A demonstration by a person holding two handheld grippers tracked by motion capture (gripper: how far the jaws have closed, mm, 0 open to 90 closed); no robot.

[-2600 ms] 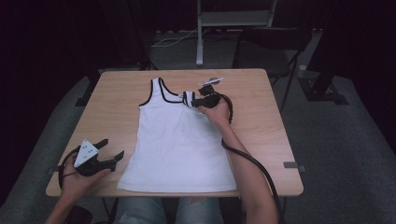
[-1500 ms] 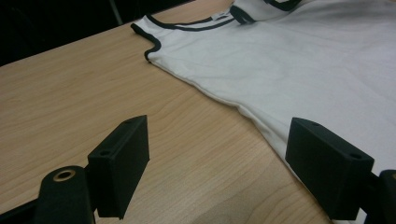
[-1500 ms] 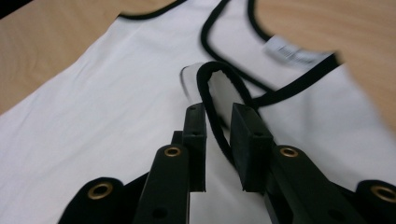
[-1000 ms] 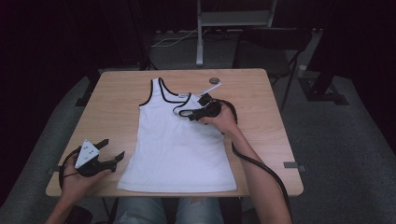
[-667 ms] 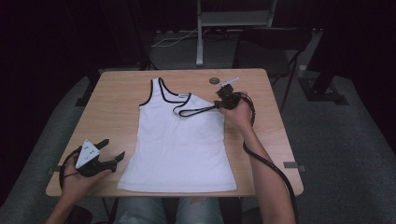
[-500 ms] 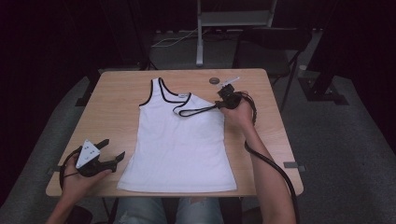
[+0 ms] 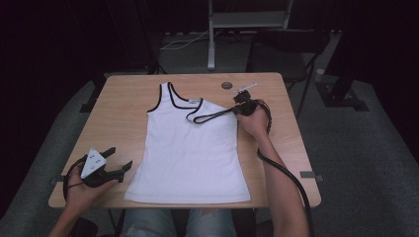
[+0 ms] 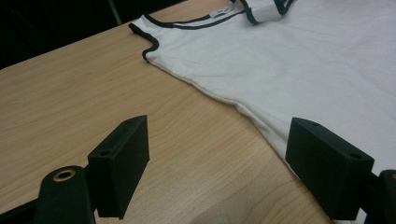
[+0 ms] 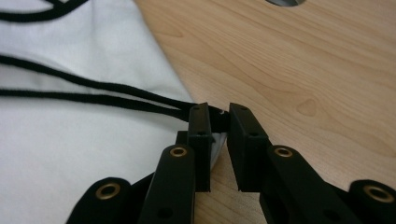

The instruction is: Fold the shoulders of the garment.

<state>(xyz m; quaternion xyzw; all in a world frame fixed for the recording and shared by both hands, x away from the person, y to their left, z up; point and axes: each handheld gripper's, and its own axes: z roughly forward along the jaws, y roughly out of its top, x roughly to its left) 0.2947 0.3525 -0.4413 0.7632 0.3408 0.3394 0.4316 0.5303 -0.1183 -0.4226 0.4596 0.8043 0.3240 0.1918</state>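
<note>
My right hand-held gripper [image 9: 218,122] had just been closing and pinched the black-trimmed shoulder strap [image 9: 93,93] of the white tank top [image 7: 190,148], at the garment's far right. My left hand-held gripper [image 8: 215,154] rested wide open and empty at the counter's [image 7: 123,106] near left, beside the top's hem.

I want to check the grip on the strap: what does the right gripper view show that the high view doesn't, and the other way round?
Right gripper view: the right gripper close up, jaws nearly shut on the black-edged strap; they have just been closing. High view: the whole white tank top flat on the table, the left gripper open beside its lower corner, both hands, and a small round disc near the far edge. Both: the strap pulled sideways, white cloth, wooden tabletop.
</note>
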